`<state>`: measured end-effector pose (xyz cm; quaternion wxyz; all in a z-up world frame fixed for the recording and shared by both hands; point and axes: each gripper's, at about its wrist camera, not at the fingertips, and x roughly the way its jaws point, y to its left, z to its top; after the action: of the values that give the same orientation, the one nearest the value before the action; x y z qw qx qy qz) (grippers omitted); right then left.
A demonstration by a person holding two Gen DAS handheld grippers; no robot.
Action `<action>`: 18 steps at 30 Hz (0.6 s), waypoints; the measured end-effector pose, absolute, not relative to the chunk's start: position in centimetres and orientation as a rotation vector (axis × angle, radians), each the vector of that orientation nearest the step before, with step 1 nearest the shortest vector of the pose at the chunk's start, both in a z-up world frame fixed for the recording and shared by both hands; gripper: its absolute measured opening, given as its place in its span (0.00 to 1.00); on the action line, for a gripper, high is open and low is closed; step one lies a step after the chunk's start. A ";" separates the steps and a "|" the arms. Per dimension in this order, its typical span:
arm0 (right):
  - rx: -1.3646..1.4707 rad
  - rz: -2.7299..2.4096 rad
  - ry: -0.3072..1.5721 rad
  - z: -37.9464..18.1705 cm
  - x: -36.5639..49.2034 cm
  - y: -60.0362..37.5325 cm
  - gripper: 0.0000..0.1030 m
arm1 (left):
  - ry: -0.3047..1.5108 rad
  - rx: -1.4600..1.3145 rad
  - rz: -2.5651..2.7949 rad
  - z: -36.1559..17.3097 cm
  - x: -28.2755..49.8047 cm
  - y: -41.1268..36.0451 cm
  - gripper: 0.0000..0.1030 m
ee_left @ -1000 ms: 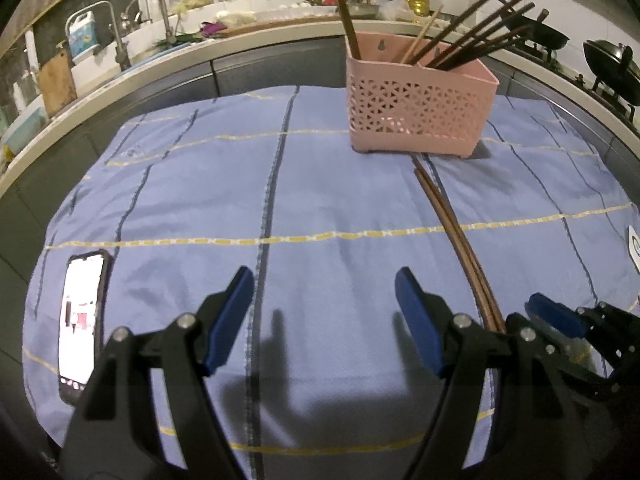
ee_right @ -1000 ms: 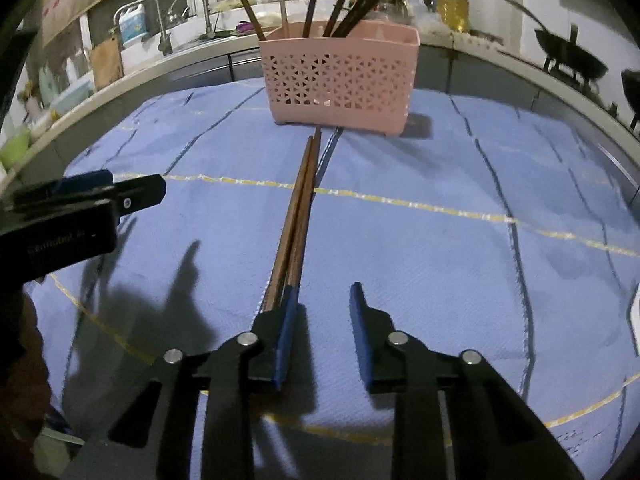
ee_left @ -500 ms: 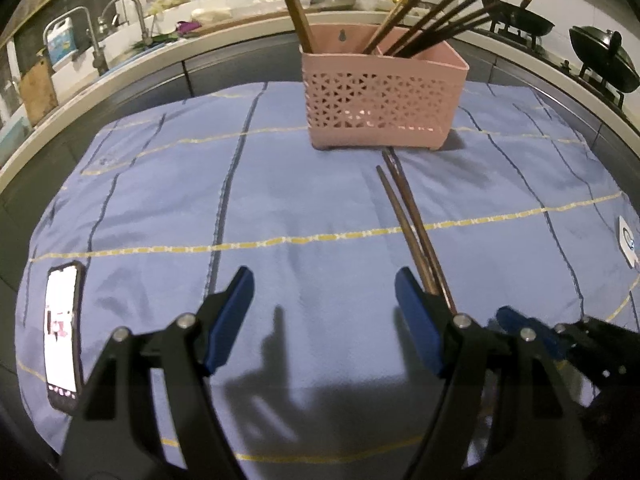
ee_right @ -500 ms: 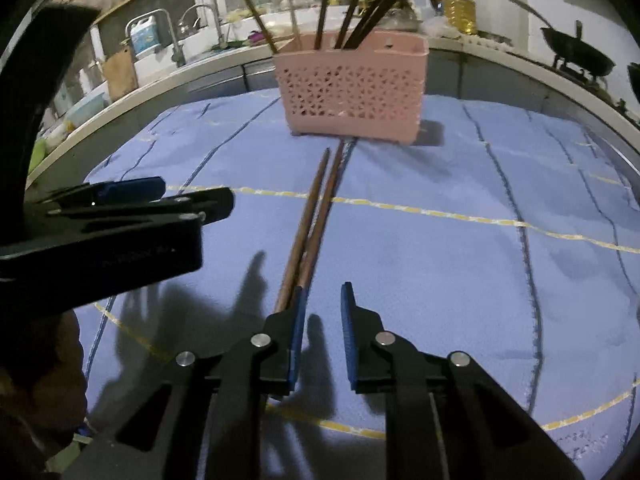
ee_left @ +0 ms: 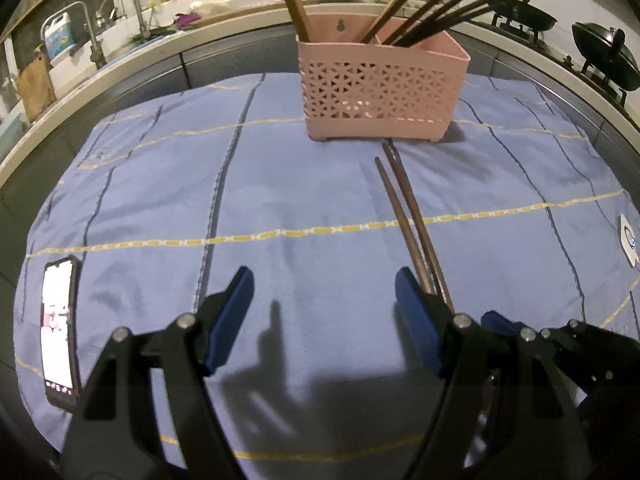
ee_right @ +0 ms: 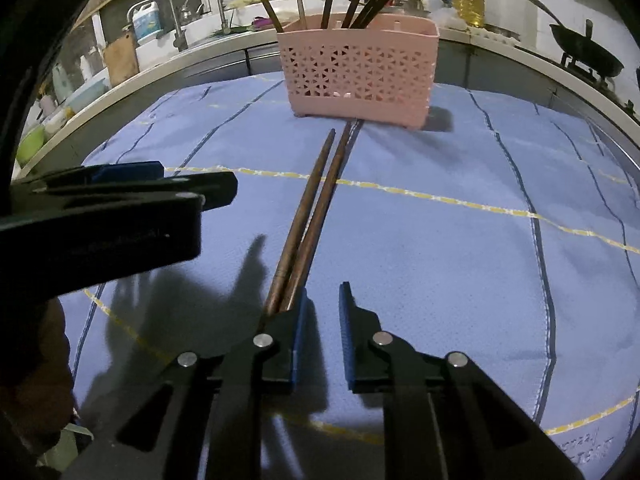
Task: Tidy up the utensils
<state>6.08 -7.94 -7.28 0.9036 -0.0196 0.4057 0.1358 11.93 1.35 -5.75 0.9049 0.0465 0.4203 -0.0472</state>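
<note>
Two long brown wooden chopsticks [ee_right: 310,216] lie side by side on the blue cloth [ee_left: 304,208], tips toward one pink perforated plastic basket [ee_right: 356,70]. Left gripper [ee_left: 324,292] gapes empty; right gripper [ee_right: 323,308] stands narrowly parted, gripping nothing, chopsticks beside its left finger.

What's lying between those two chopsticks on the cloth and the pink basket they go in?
Nothing visible. The two chopsticks point at the pink basket across bare blue cloth; their far tips end just short of its base. The phone lies far off to the side.

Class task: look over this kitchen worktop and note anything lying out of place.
Two brown chopsticks lie flat on the blue cloth, tips toward the pink basket where the others stand upright. A phone also lies near the cloth's edge.
</note>
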 end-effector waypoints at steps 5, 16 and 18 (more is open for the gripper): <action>-0.009 0.301 0.828 -6.6 6.3 -8.1 0.16 | 0.876 0.085 -0.095 -5.8 12.1 1.7 0.68; -0.015 0.332 0.872 -7.4 6.9 -7.1 0.16 | 0.901 0.041 -0.094 -6.3 12.4 3.0 0.68; -0.030 0.328 0.864 -7.4 6.7 -6.9 0.16 | 0.908 0.033 -0.099 -6.3 12.5 3.1 0.68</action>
<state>6.74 -6.86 -7.40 0.8951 -0.0145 0.4166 0.1580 12.52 3.13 -6.33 0.8973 0.0158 0.4385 -0.0478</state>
